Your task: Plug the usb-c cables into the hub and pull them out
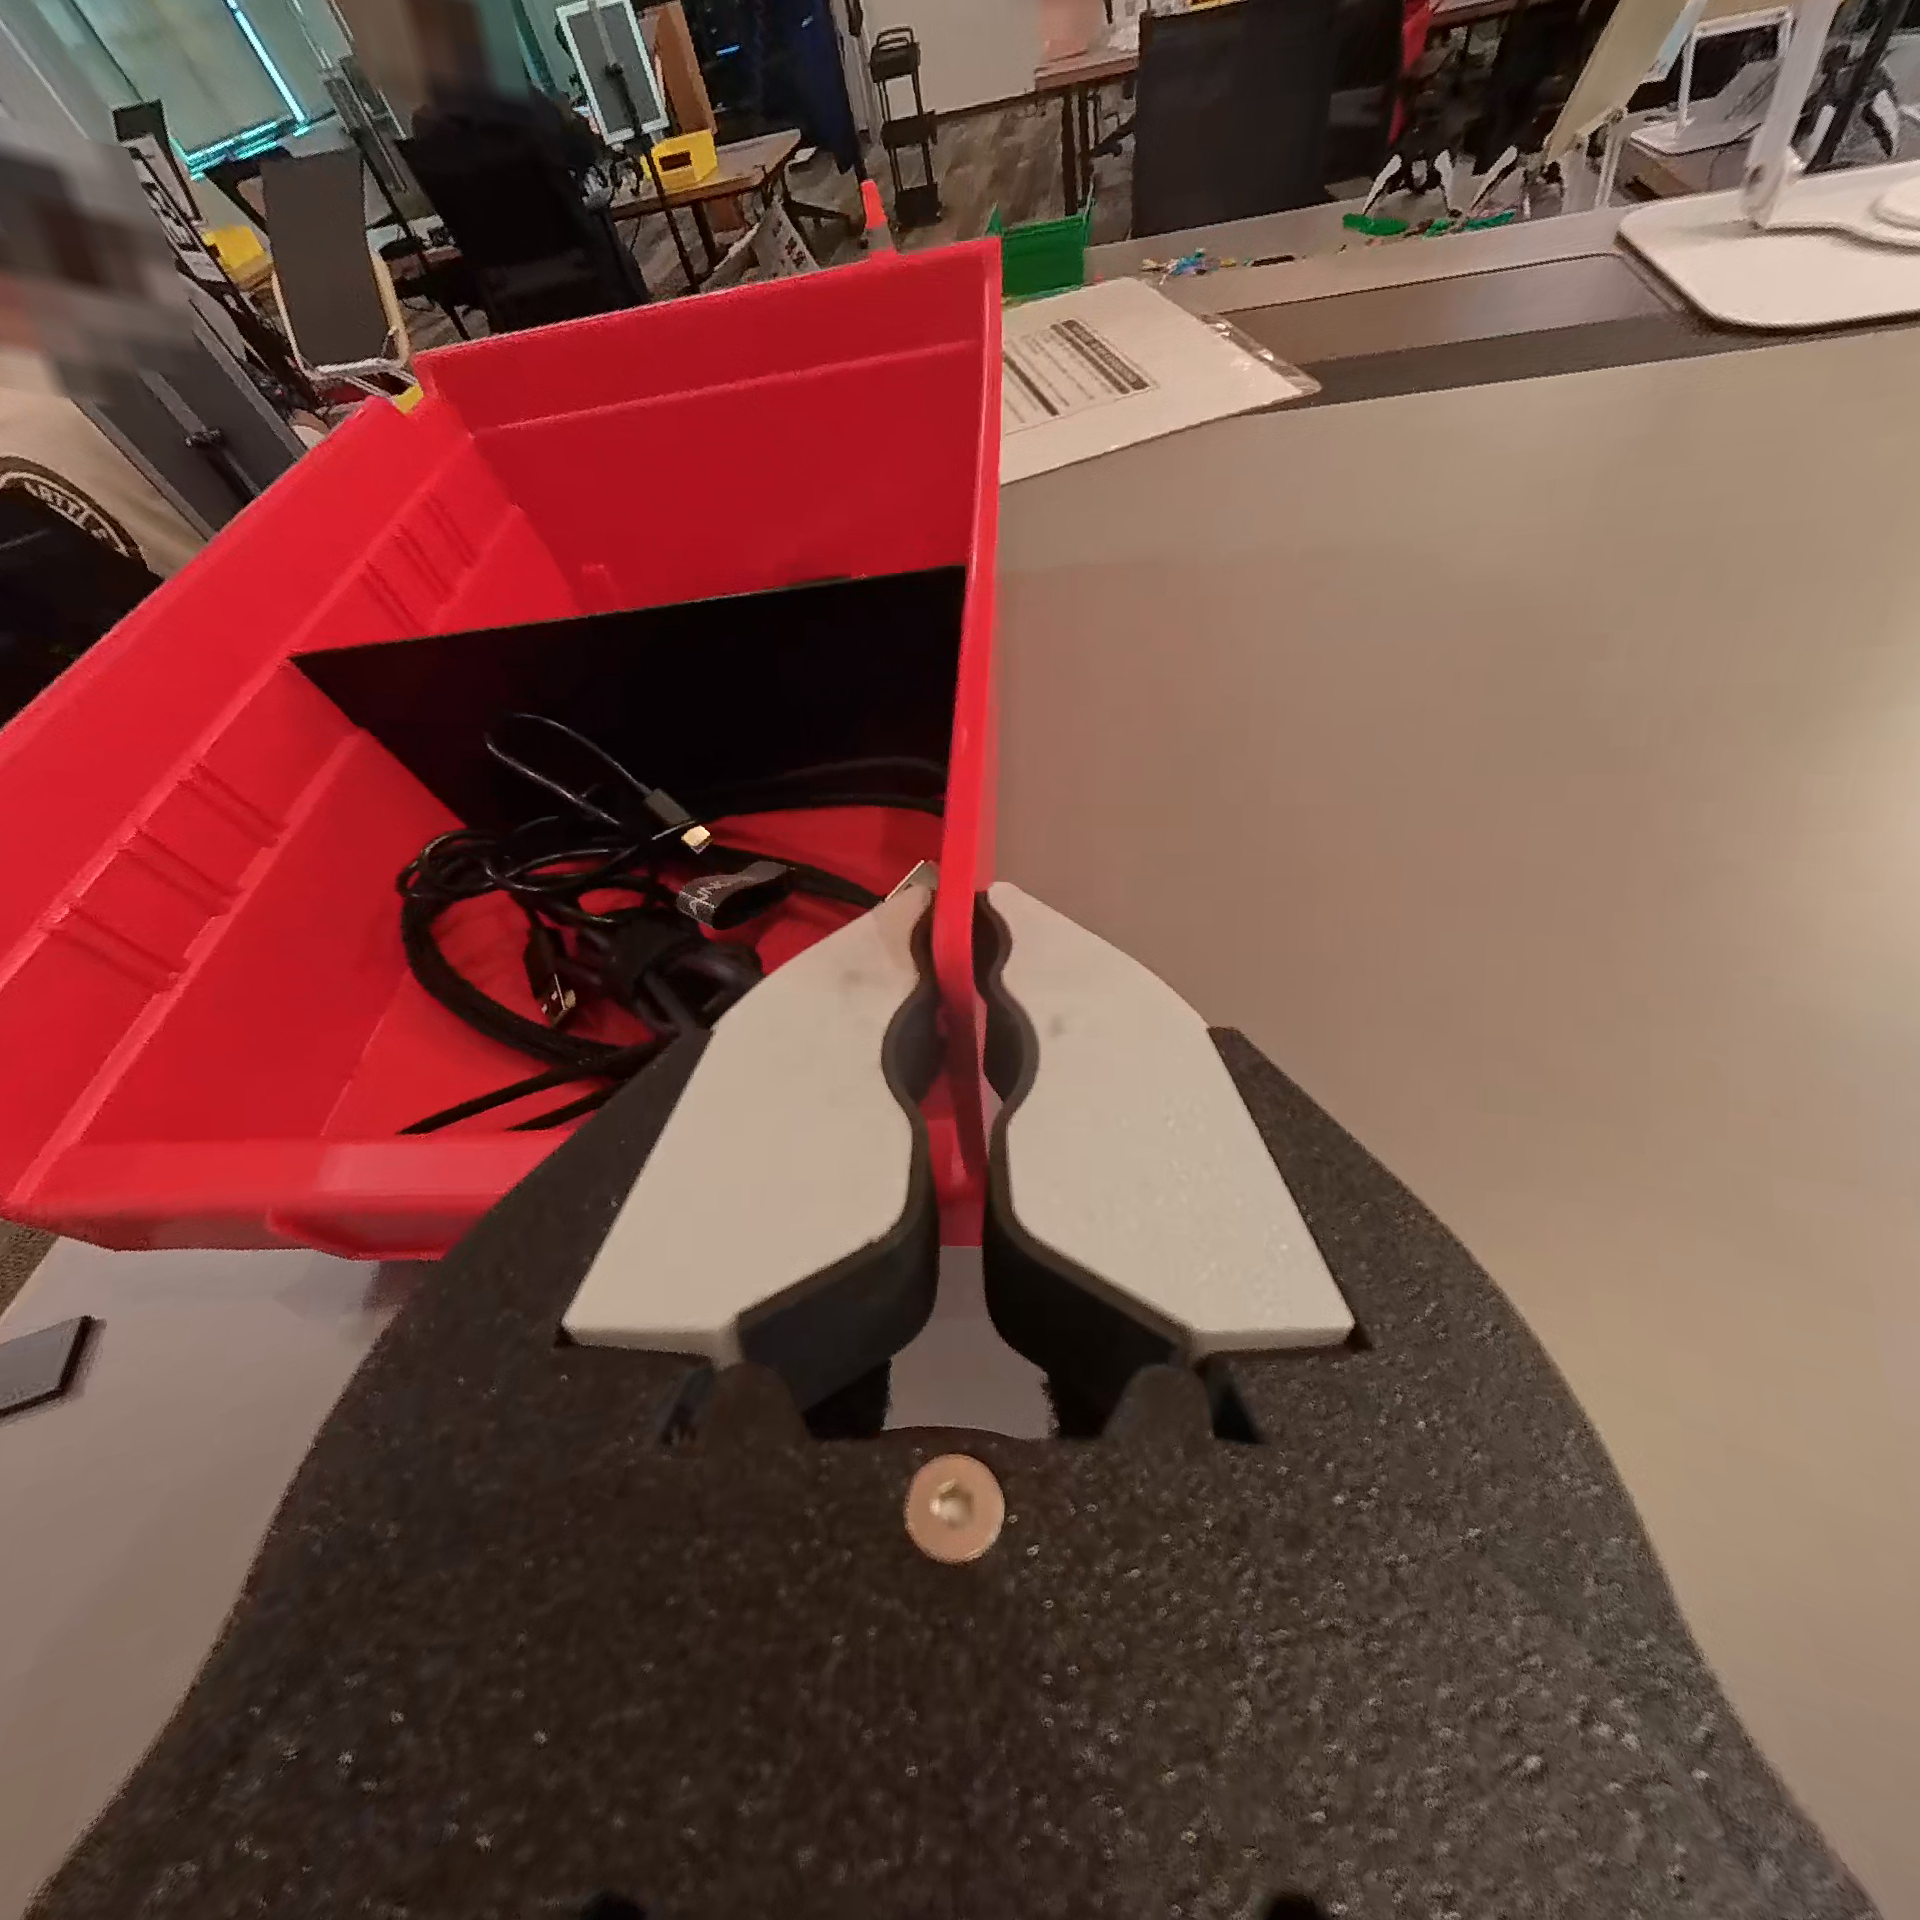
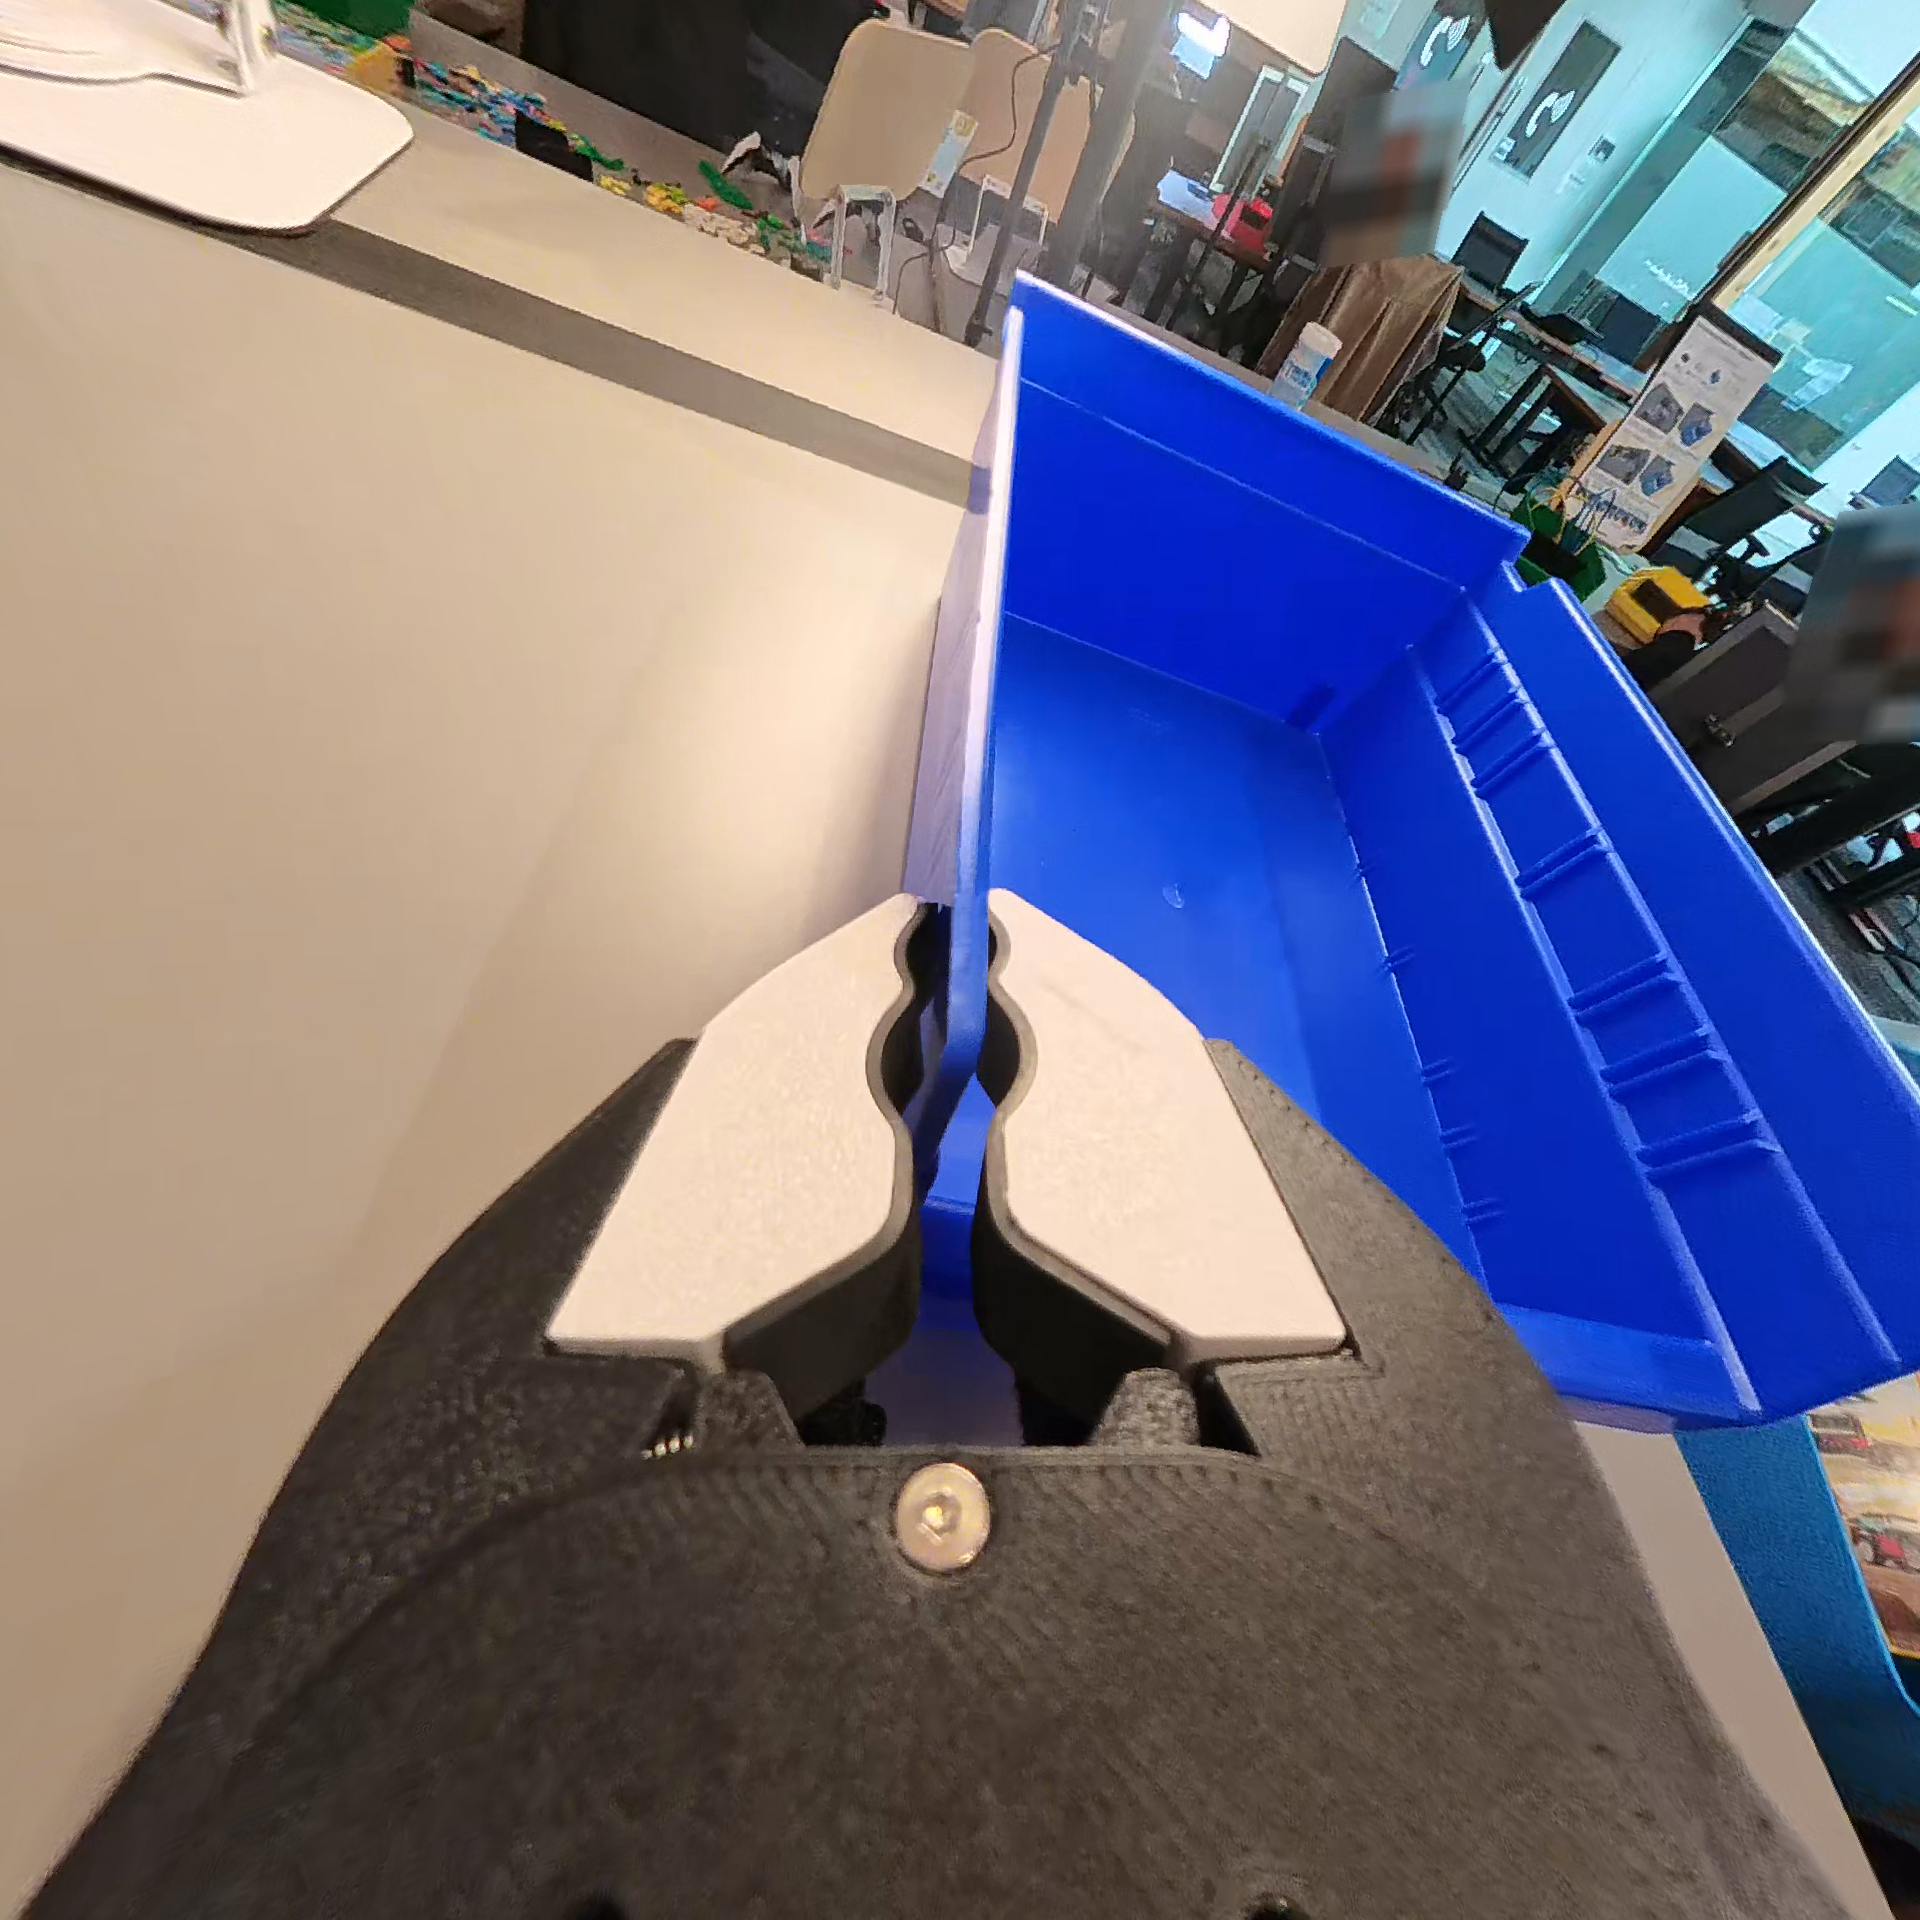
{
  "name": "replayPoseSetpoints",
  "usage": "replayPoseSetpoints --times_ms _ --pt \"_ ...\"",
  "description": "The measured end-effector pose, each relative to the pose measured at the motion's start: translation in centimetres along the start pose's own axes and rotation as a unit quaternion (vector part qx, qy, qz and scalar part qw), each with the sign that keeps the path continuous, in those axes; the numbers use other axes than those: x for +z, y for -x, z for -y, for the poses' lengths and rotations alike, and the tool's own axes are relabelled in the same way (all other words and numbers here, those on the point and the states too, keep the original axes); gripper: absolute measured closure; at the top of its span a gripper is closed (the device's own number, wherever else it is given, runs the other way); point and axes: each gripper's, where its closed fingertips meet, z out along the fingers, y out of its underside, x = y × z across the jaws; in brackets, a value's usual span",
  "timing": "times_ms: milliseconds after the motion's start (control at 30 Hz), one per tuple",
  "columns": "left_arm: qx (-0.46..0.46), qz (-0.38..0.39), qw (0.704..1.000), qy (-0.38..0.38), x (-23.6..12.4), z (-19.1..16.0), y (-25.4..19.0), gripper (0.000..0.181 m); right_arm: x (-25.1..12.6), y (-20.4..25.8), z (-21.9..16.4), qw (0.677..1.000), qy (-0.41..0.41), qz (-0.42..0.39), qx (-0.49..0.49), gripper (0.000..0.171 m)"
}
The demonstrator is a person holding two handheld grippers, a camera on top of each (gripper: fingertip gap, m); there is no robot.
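In the left wrist view my left gripper (image 1: pixel 956 914) is shut on the right side wall of a red bin (image 1: pixel 675 457). Inside the bin lies a tangle of black cables (image 1: pixel 540 914) with metal plugs, and a small dark hub (image 1: pixel 727 894) among them. A black divider (image 1: pixel 665 696) stands behind them. In the right wrist view my right gripper (image 2: pixel 956 920) is shut on the left side wall of a blue bin (image 2: pixel 1195 831), which holds nothing that I can see.
Both bins stand on a grey table (image 1: pixel 1455 831). A sheet of paper (image 1: pixel 1122 364) lies behind the red bin. A white stand base (image 2: pixel 208 135) sits at the table's back. Chairs, desks and people fill the room beyond. The tips of one gripper are about 70 cm away from the tips of the other.
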Motion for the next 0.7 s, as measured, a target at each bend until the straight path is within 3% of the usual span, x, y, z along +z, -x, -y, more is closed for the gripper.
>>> replayPoseSetpoints --times_ms 267,700 --pt "0.006 0.019 1.0 0.012 1.7 0.2 2.1 0.177 -0.3 -0.2 -0.2 1.0 0.008 -0.005 0.01 0.165" --pt "-0.007 -0.049 0.999 0.017 2.2 0.0 3.6 0.177 -0.9 -0.4 -0.6 1.0 -0.003 0.013 0.009 0.165"
